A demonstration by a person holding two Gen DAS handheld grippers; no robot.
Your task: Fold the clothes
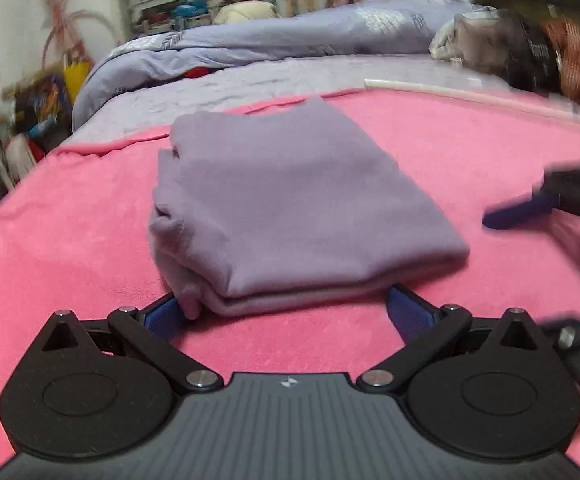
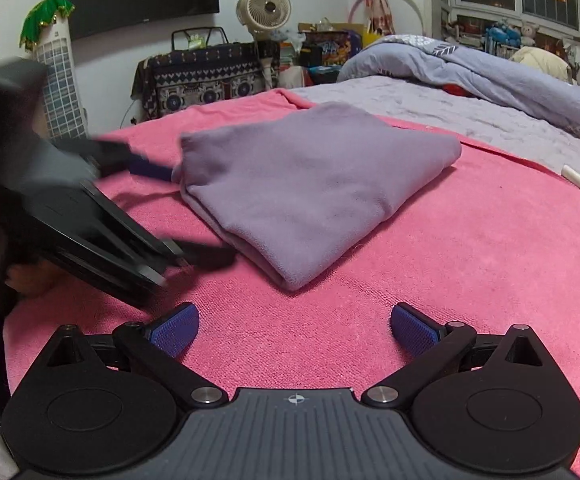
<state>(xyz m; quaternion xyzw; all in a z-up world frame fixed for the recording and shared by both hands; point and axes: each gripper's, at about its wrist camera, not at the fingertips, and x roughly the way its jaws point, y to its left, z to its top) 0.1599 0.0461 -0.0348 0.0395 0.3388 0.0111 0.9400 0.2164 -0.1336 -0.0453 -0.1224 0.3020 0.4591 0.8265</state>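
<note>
Right now my left gripper [image 1: 290,312] has its blue-padded fingers [image 1: 408,314] spread wide at the near edge of the folded lilac fleece garment [image 1: 290,204], one pad on each side of the thick folded edge; the left pad is partly hidden behind a drooping corner of the cloth, and I cannot tell whether it touches. My right gripper [image 2: 294,328] is likewise spread wide, its two blue pads [image 2: 174,330] over bare blanket at the bottom centre of its frame, holding nothing, a little short of the garment's nearest corner. The garment lies as a compact, roughly square stack in the middle of both views, on the pink plush blanket [image 1: 470,152] that covers the bed. In the right wrist view the left gripper shows as a blurred black shape at the left (motion blur hides its detail). Beyond the blanket, a crumpled pale lavender duvet [image 1: 250,36] runs across the upper part of the left view.
</note>
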